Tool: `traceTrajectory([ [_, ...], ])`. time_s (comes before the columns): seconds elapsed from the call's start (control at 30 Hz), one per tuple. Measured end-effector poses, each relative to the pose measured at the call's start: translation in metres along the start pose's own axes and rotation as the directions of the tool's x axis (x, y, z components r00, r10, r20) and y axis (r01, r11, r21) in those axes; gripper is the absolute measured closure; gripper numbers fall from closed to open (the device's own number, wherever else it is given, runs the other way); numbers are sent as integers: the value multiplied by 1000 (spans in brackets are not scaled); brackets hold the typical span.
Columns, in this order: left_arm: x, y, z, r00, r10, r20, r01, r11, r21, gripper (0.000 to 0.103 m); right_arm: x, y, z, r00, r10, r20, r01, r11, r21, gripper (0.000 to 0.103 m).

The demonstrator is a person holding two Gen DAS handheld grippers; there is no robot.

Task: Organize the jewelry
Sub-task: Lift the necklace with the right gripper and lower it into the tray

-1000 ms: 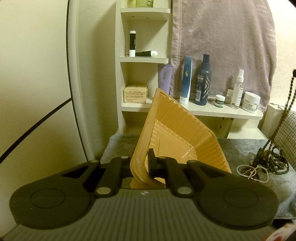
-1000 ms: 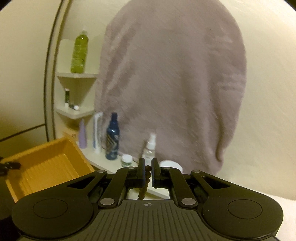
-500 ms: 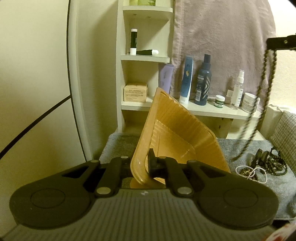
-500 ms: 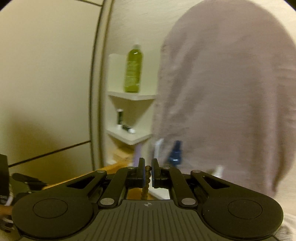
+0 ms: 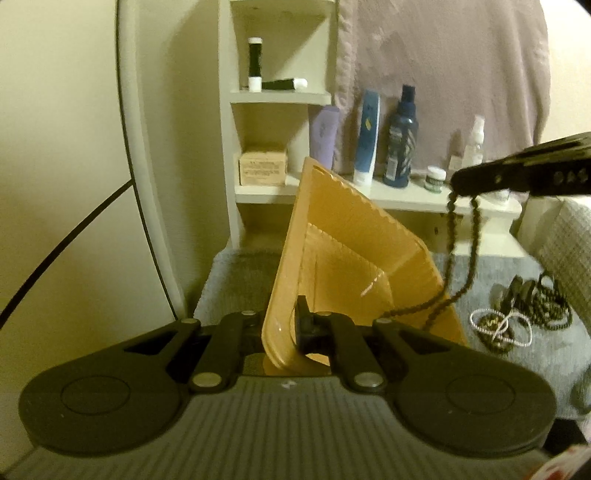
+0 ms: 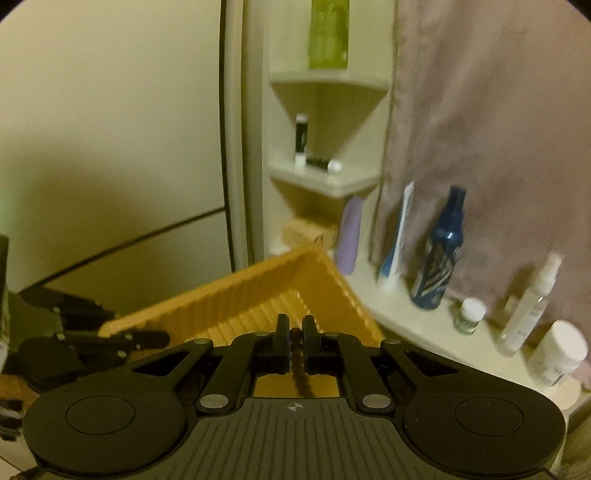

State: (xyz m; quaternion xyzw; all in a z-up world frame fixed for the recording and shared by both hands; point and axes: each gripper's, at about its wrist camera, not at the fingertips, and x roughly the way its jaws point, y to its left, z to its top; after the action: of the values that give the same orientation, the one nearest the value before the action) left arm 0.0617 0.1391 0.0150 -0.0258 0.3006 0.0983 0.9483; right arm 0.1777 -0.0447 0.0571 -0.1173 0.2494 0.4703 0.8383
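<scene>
dark beads pinched in the right hand-held gripper could swing and catch the rim of the orange tray that the left hand-held gripper clamps tilted.

Towel hanging at 1 o'clock, covering wall behind ledge. Purple tube, blue tube, dark blue bottle, small jar, spray bottle standing along ledge at 12–2 o'clock. Box sitting in shelf at 11 o'clock. Green bottle standing on top shelf at 12.
</scene>
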Motion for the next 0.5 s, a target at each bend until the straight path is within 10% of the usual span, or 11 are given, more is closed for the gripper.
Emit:
traceTrajectory([
  [0.5,8,-5,12,995,-8,-101,21,992,127,95,18,-8,4,988,156,-14,-153,979,132,97],
])
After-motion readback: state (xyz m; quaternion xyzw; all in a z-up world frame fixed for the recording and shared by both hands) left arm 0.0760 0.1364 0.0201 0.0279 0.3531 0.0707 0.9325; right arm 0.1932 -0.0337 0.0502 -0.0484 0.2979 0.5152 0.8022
